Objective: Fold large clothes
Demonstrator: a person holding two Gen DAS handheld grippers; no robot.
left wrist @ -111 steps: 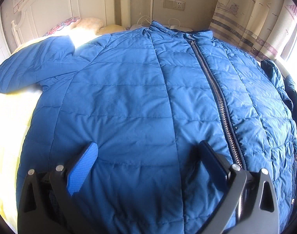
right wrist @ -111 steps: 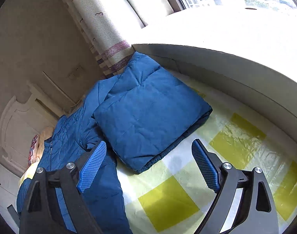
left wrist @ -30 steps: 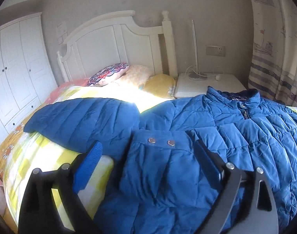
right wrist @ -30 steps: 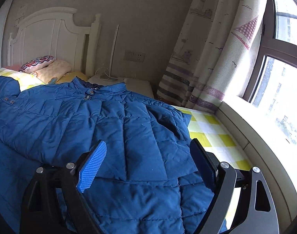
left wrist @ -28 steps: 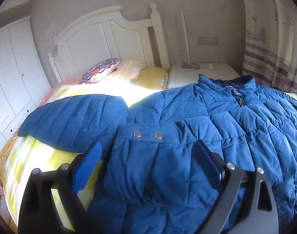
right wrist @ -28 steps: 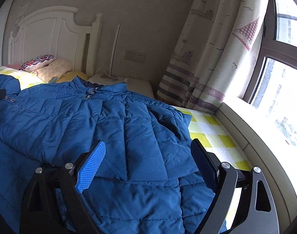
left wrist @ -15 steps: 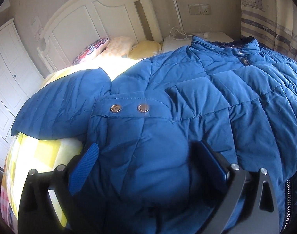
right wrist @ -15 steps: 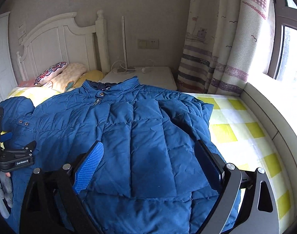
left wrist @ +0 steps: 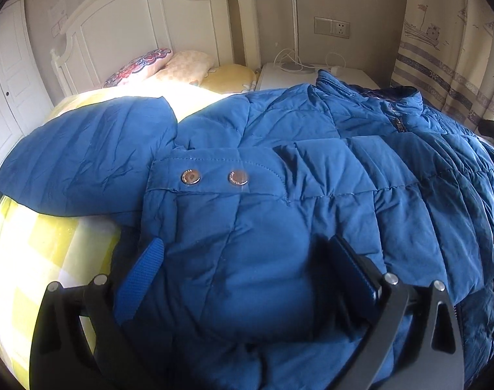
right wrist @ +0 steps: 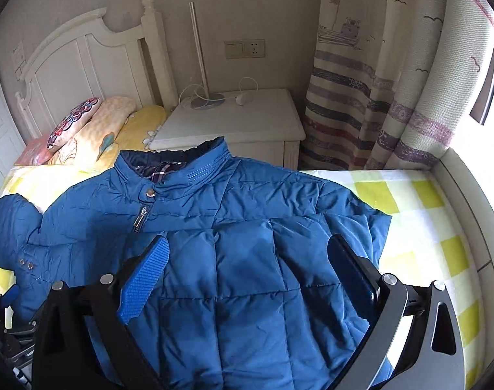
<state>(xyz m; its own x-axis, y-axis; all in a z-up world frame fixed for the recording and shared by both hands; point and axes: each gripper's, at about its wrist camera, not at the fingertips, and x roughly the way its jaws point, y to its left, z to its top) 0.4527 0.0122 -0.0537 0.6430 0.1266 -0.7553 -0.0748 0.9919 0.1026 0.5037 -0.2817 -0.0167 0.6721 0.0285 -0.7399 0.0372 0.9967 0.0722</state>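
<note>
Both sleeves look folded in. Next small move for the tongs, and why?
Probably lower both tongs to the hem and pinch it, ready to fold the jacket up toward the collar. The left sleeve cuff with its snaps already lies across the chest, the right sleeve is folded in too, the left tongs stand open, and the right tongs are opening with nothing gripped.

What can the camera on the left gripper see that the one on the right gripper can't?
Only the left view shows the cuff's two snap buttons up close and the wardrobe doors. Only the right view shows the window sill and the whole white nightstand. Both show the blue jacket, its collar, the headboard and the pillows.
</note>
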